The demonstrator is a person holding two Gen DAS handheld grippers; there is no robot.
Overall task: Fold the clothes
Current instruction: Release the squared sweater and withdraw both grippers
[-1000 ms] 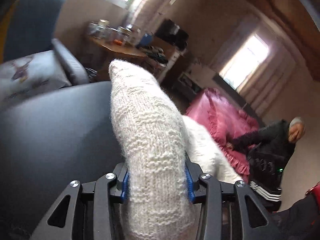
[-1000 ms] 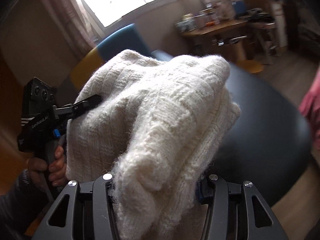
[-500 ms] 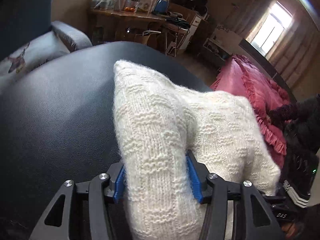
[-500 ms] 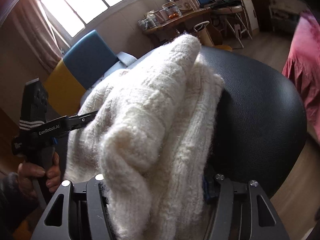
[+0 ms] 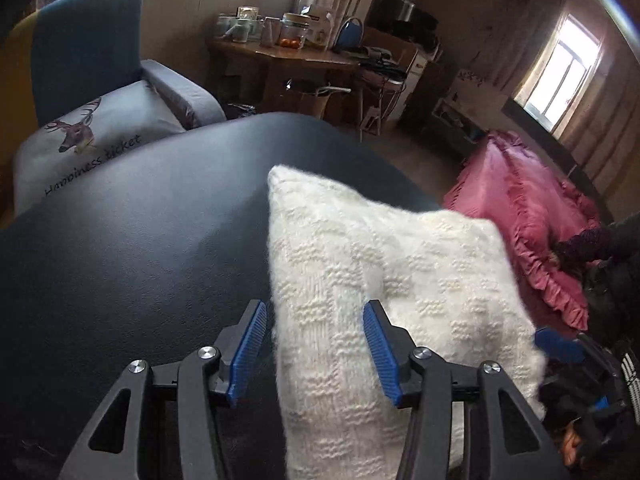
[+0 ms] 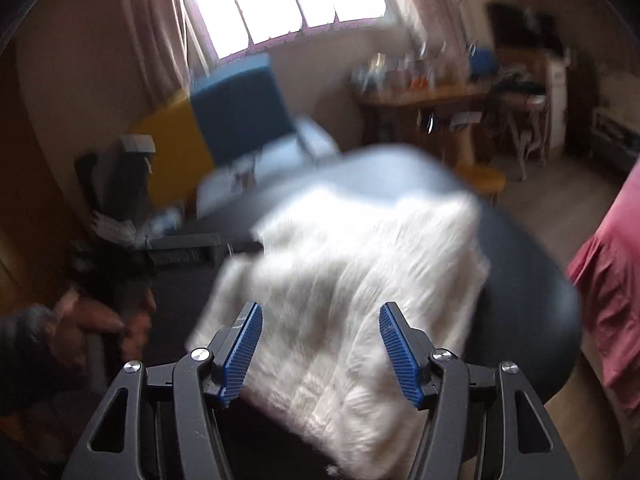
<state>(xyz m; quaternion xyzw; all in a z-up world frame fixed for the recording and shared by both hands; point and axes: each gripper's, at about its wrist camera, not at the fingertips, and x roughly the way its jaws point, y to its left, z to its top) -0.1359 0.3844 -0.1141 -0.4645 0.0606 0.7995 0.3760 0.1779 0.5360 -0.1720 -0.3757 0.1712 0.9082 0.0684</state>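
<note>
Between our left gripper's (image 5: 314, 354) blue pads a ridge of the white knitted sweater (image 5: 400, 280) stands up, but the jaws are spread and we see a gap on the left pad's side, so nothing is pinched there. Our right gripper (image 6: 320, 350) is spread wide as well, with the knit lying between and beyond its fingers; that view is smeared by motion, so we cannot tell whether a pad brushes the wool.

Just past the fingers, the sweater rests as a thick, doubled-over bundle on the black padded table (image 5: 140, 220), near its right-hand edge as the left wrist sees it. It already lies folded over on itself in several layers; whether more folds are wanted we cannot judge from here.

We judge the knit soft, springy and light for its bulk. It will sag rather than hold a crease, and the fuzzy yarn should grip the ribbed pads well, though it may snag. If we take hold again, the folded edges or corners look best, pinching all layers together so the bundle does not fall open.

Farther off stand a blue armchair (image 5: 88, 48) with a deer-print cushion (image 5: 92, 136), a cluttered wooden desk (image 5: 280, 56) and a pink ruffled bedspread (image 5: 532, 216).
</note>
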